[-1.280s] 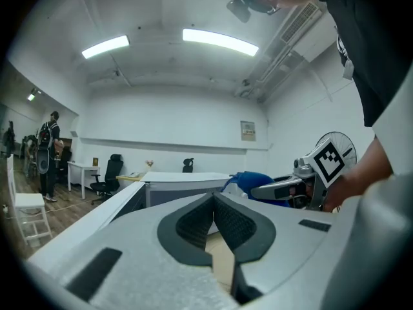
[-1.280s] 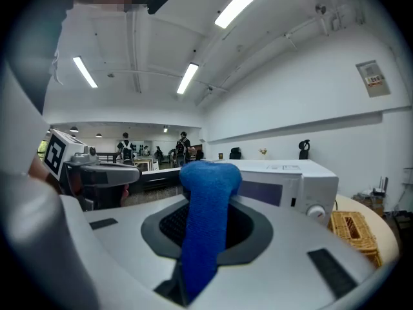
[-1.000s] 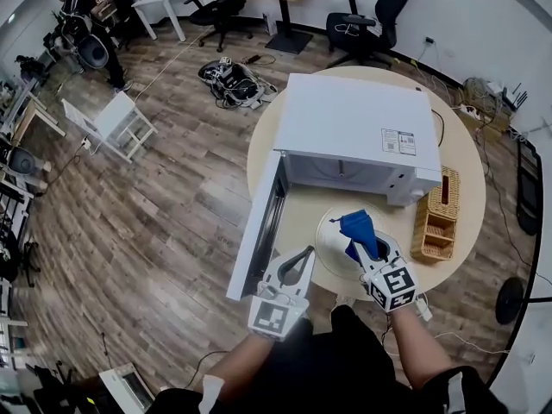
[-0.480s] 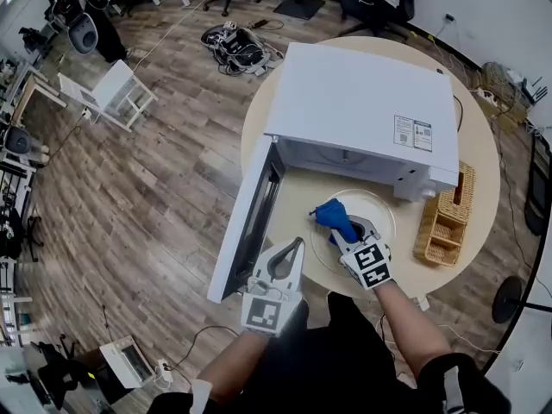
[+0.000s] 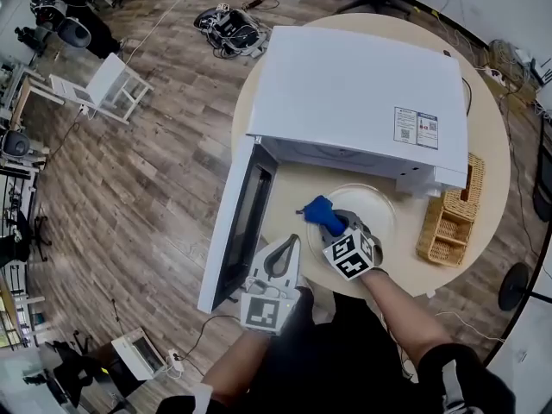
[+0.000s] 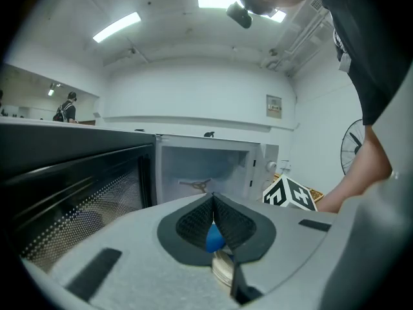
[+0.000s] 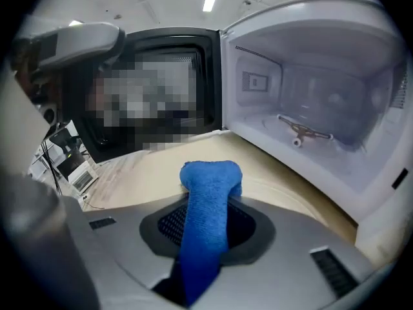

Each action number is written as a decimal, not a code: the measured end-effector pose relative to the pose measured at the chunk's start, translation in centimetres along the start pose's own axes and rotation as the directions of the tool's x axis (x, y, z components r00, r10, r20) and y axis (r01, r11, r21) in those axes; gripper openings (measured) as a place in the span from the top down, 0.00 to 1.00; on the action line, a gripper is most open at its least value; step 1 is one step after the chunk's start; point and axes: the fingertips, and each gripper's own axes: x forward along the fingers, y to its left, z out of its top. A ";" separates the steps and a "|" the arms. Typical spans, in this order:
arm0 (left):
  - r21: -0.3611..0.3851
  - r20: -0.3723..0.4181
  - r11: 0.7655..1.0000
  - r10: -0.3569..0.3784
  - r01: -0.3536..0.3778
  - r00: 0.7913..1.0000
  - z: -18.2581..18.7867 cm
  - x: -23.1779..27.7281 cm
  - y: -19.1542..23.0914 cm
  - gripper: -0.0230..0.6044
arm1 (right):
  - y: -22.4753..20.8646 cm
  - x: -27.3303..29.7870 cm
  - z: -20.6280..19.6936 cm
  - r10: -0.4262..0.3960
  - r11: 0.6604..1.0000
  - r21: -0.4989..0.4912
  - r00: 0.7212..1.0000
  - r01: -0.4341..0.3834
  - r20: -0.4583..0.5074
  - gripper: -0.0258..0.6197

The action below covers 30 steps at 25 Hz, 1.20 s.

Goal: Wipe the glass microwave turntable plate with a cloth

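Blue cloth (image 5: 316,210) pinched in right gripper (image 5: 335,225), on left edge of plate (image 5: 375,201). Plate on table (image 5: 483,145), by open microwave (image 5: 362,93). Empty left gripper (image 5: 291,244) closed. Wiping looks started; most left.

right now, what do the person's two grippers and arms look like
The left gripper and right gripper are light grey plastic shells, broad at the back and tapering to a point. Each carries a cube with black-and-white square markers. The pads are black with a mesh texture. No cables show. The person wears a dark top with short sleeves; the forearms are bare.
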 end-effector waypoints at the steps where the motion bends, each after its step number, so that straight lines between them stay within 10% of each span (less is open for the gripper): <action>1: 0.001 -0.002 1.000 0.000 0.000 1.000 -0.1 0.1 0.0 0.95 | 0.0 0.1 0.0 -0.005 1.000 -0.010 1.000 0.005 -0.007 0.82; 30: 0.028 -0.018 0.998 -0.061 0.062 0.998 -0.3 2.5 -1.4 0.95 | -13.0 -5.7 -5.8 -0.387 0.913 0.082 0.912 0.400 -0.136 0.84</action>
